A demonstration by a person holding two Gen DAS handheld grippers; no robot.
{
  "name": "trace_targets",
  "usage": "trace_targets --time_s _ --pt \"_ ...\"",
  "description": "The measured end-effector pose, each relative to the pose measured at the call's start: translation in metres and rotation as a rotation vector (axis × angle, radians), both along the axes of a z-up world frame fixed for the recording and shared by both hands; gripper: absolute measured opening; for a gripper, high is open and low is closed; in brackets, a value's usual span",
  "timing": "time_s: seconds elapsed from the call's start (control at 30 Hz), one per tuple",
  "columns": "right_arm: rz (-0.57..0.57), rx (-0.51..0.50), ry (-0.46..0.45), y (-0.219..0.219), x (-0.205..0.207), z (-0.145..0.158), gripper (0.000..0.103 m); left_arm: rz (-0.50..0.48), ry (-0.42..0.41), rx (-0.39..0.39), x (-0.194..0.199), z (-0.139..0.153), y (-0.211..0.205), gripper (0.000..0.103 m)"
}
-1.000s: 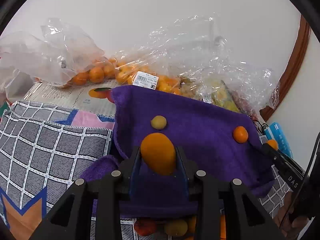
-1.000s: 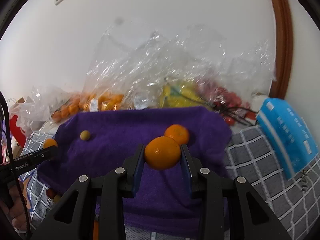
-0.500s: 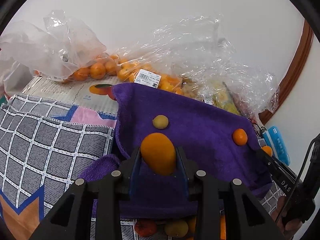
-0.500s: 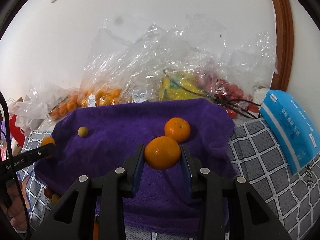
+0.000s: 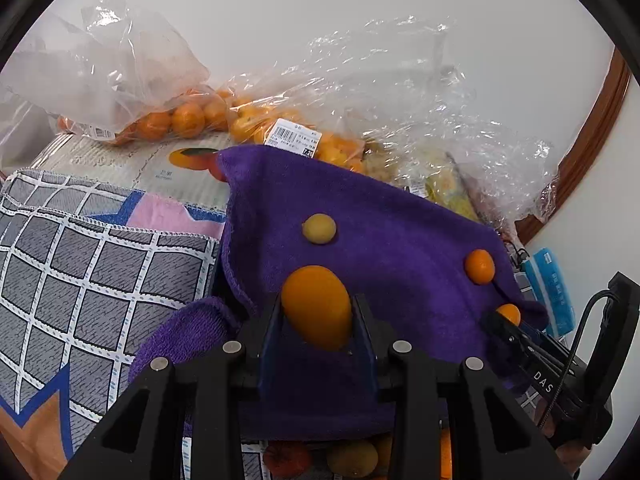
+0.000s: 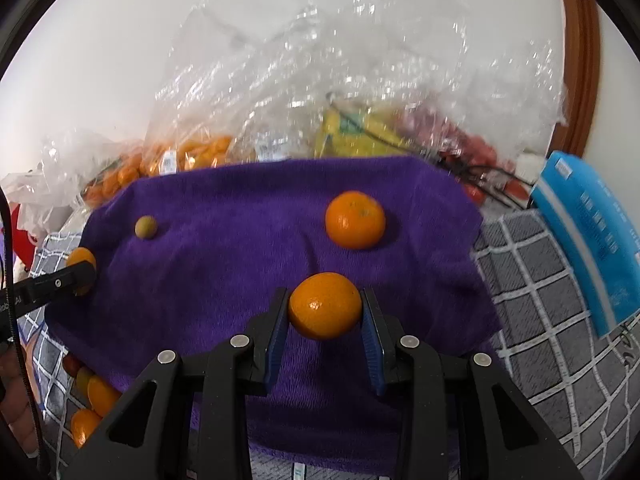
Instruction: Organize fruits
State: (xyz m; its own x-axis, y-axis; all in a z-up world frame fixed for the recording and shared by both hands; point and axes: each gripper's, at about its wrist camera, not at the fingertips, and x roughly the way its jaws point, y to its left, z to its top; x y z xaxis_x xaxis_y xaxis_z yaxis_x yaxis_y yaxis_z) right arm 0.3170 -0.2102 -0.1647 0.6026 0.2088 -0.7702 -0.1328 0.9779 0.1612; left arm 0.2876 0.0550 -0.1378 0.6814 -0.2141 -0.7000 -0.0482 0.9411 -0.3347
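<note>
The grey checked blanket (image 5: 92, 264) spreads under everything, widest at nine o'clock in my left view and at four o'clock in my right. On it lies the purple towel (image 6: 224, 280), filling the middle of both views. Behind the towel, from ten round to two o'clock, clear plastic bags (image 5: 400, 92) are heaped against the wall; those toward ten and eleven hold small oranges, and yellow and red produce shows through the ones toward one. A blue packet (image 6: 592, 232) lies on the blanket at three o'clock in my right view.

On the towel a loose orange (image 6: 355, 219) sits at one o'clock from my right gripper (image 6: 325, 308), apart from it. A small yellow-green fruit (image 5: 319, 229) rests at twelve o'clock just beyond my left gripper (image 5: 316, 312).

My left jaws pinch an elongated orange fruit (image 5: 316, 306), pads pressed on both its sides, above the towel's near part. My right jaws pinch a round orange (image 6: 325, 306) the same way, over the towel's near centre.

A few more fruits (image 6: 96, 400) peek from under the towel's near edge at seven o'clock.
</note>
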Motion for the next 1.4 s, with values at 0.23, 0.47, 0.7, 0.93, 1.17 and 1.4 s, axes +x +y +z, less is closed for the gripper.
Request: trace_targets --time_s 0.23,0.47,0.7,0.93,1.17,1.4 --pt "-0.001 -0.006 0.039 0.001 0.004 -0.008 0.035 -0.008 0.023 0.007 0.001 -0.005 -0.002 0.033" --pt "0.023 -0.022 0.048 0.004 0.001 -0.007 0.041 -0.008 0.036 0.026 0.002 -0.006 -0.003 0.033" --pt "0.021 -0.012 0.004 -0.002 -0.008 0.010 0.053 -0.002 0.027 0.008 -0.001 0.003 -0.002 0.054" --pt "0.001 0.009 -0.115 -0.006 -0.025 0.050 0.059 -0.006 -0.074 0.046 -0.024 0.044 -0.007 0.054" --pt "0.027 0.069 -0.149 -0.004 -0.058 0.087 0.062 -0.079 -0.141 0.009 -0.064 0.073 -0.015 0.054" --pt "0.005 0.055 -0.169 0.001 -0.095 0.098 0.062 -0.070 -0.141 0.066 -0.100 0.074 -0.007 0.054"
